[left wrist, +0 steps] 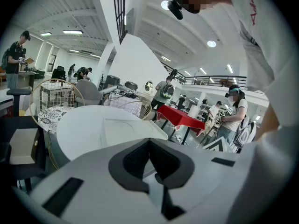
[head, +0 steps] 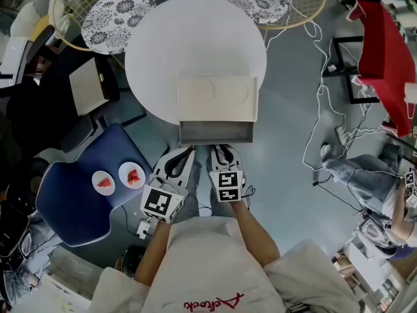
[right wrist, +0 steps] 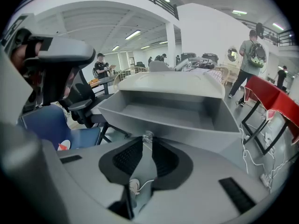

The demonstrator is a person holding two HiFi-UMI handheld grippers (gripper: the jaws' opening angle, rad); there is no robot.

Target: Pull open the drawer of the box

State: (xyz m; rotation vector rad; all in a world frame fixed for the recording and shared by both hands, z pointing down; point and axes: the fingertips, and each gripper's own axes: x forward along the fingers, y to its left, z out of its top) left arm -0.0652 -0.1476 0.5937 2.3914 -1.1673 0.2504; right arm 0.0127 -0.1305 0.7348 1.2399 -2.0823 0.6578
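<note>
Knob (right wrist: 147, 136) is pinched by the right gripper (right wrist: 148, 142), so the drawer (right wrist: 161, 113) is best drawn straight and level off the table (head: 195, 31) at its near edge; the left gripper (left wrist: 150, 142) is pressed together, empty.

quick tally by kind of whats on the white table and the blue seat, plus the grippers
box with its drawer pulled out: 1
small white plates with red pieces: 2
grippers: 2 (left gripper; right gripper, closed on the drawer knob)
total: 5
</note>
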